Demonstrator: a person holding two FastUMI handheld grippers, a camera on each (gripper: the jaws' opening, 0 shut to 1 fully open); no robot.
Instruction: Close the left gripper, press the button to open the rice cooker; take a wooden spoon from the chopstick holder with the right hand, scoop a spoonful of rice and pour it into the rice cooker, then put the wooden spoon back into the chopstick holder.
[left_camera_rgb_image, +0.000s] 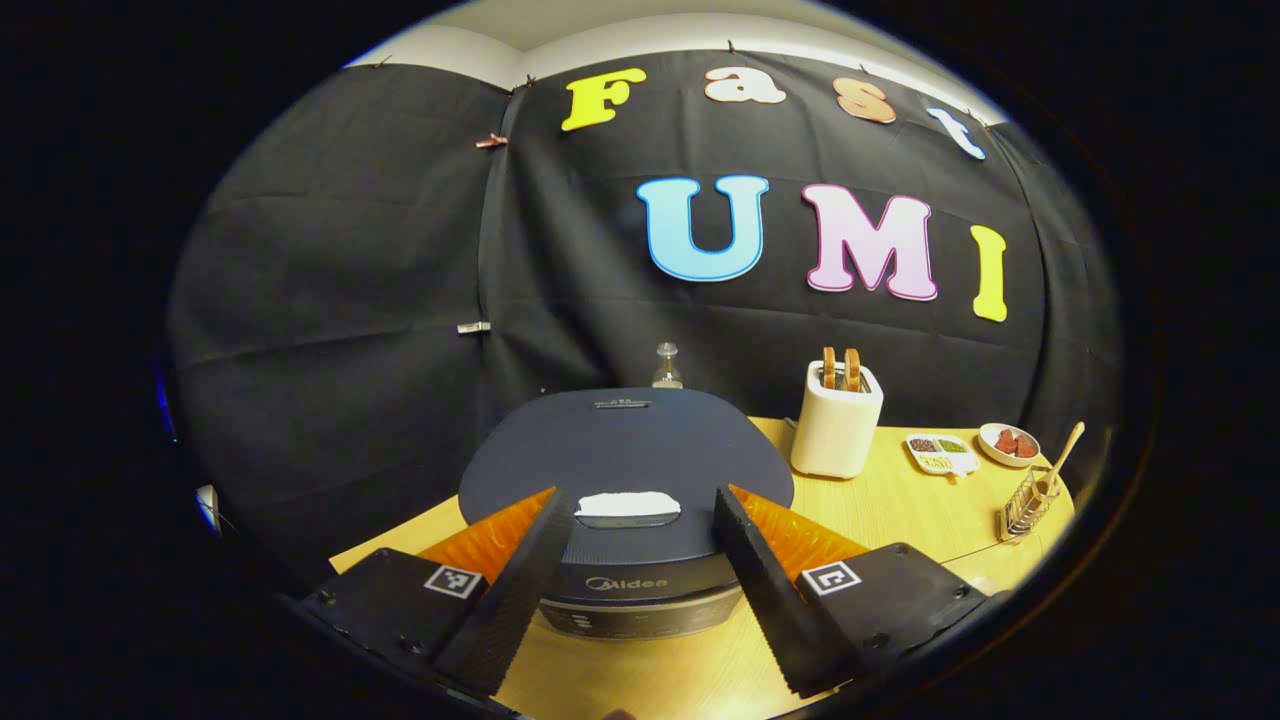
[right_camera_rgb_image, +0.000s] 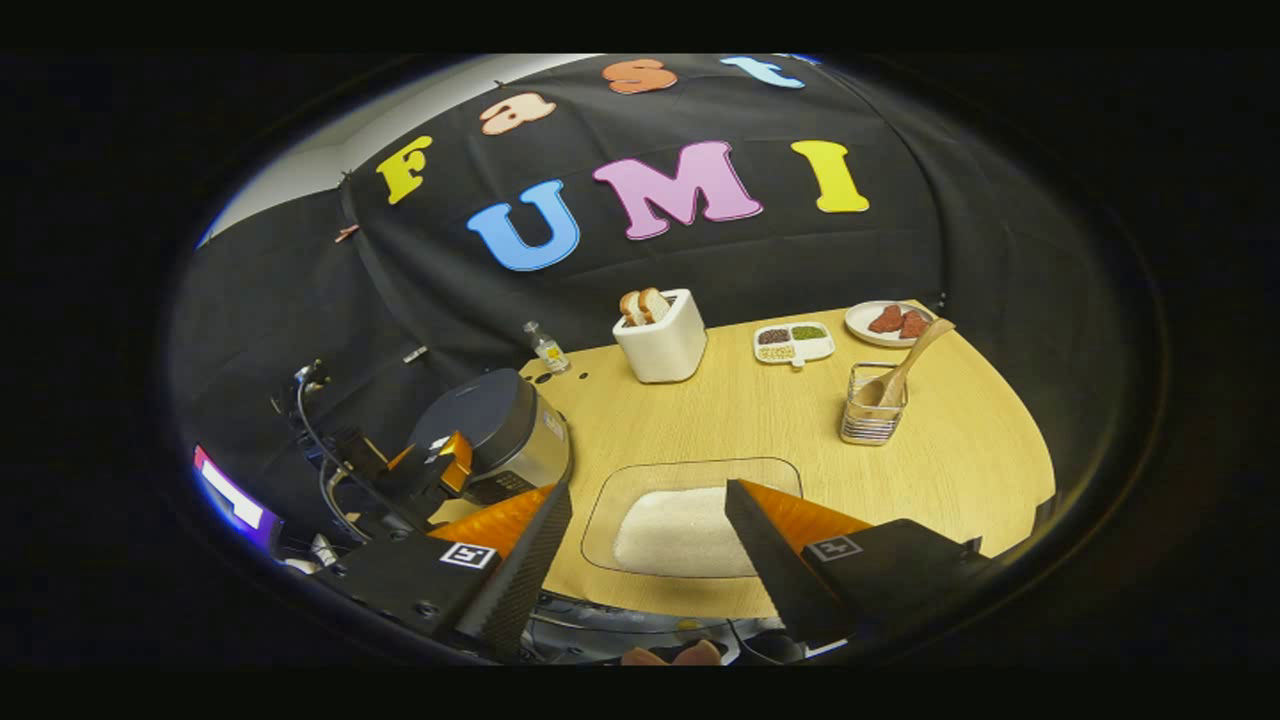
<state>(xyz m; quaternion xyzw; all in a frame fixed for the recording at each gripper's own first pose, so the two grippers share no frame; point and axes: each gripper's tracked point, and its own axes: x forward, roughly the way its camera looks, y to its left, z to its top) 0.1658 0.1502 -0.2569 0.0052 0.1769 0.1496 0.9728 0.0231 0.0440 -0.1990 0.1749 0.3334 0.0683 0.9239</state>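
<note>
The dark rice cooker stands lid-down right in front of my left gripper, whose fingers are spread wide on either side of the pale lid button. In the right gripper view the cooker sits at the table's left with the left gripper at it. A wooden spoon leans in the wire chopstick holder at the right; both also appear far right as spoon and holder. My right gripper is open above a clear tray of white rice.
On the wooden table a white toaster with bread, a divided dish of grains and a plate with red pieces line the back. A small glass bottle stands behind the cooker. Cables hang at the left.
</note>
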